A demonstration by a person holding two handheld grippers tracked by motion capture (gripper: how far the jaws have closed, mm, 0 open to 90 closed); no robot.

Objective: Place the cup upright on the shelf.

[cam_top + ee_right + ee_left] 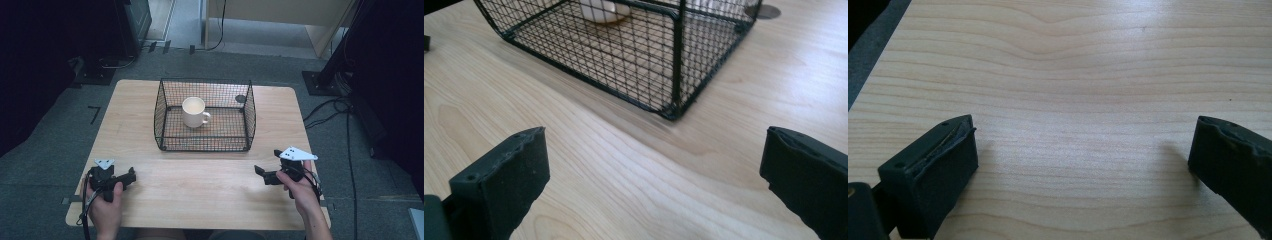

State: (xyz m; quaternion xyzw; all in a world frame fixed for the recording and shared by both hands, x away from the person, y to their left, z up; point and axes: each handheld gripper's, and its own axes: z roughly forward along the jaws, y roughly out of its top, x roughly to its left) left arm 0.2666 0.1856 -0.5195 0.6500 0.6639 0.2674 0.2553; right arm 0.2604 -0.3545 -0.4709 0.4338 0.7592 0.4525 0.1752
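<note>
We are holding both pairs of jaws spread wide, with nothing between them but bare wood. Our left gripper [131, 176] is sitting at the lower left of the high view, our right gripper [261, 172] at the lower right, both low over the table [200, 190] and well apart. In the centre of that view the white mug [194, 111] is standing upright inside the black wire basket [204, 146], handle pointing right. In the right gripper view the basket's near corner is filling the upper middle.

wood table [200, 200], wire basket [165, 107] centred
</note>
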